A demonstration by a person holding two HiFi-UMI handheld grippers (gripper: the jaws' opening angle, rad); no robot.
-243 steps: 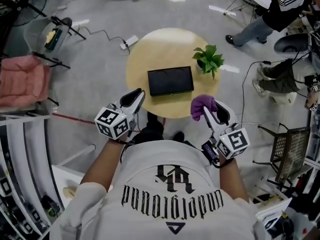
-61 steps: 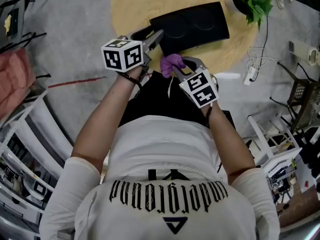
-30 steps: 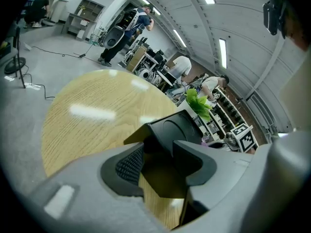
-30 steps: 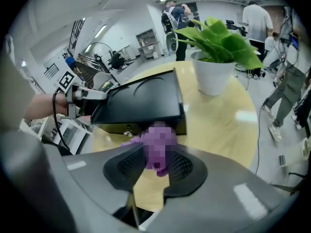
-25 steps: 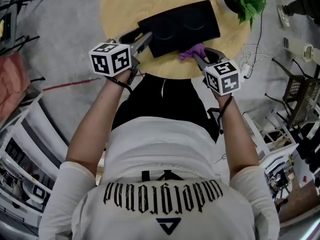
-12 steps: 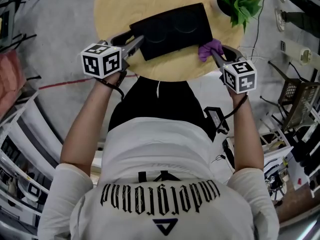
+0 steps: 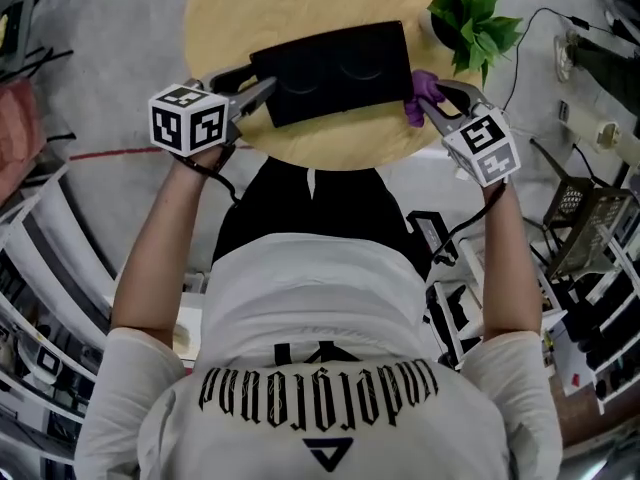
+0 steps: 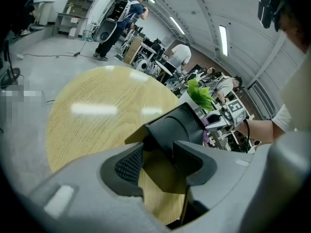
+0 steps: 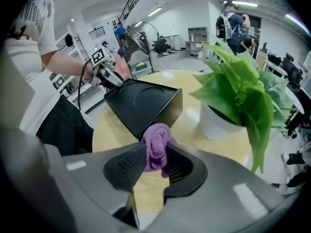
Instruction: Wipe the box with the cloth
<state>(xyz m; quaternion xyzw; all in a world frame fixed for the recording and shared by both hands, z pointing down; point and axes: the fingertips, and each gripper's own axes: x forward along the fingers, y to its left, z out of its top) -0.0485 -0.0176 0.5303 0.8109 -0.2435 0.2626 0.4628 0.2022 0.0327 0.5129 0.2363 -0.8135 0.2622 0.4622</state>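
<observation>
Head view, bottom up: both arms reach up-frame to a round wooden table (image 7: 300,8).

Left gripper (image 7: 262,90) is at left of frame with its jaws apart, nothing clamped. In its own view the left gripper (image 8: 160,164) has the box (image 8: 180,127) corner sitting between the open tips. Can't tell if either pad touches it.

Right gripper (image 7: 432,96) is at right of frame, jaws closed on the cloth (image 7: 420,96). Its own view confirms it. The right gripper (image 9: 155,166) pinches a purple bunched cloth (image 9: 156,147) between both pads, with the wad sticking out past the tips.

The box (image 7: 335,58) is black, flat and lying on the table, upper centre of frame, between the two grippers. The cloth is at its right end. In the right gripper view the wad overlaps the near corner of the box (image 9: 143,103). It's touching or just short, can't tell which.

A plant (image 7: 470,13) in a white pot stands just beyond the box's right end, upper right of frame. It fills the right half of the right gripper view (image 9: 243,91).

Far background in both gripper views is workshop floor and benches, with a few people standing.
</observation>
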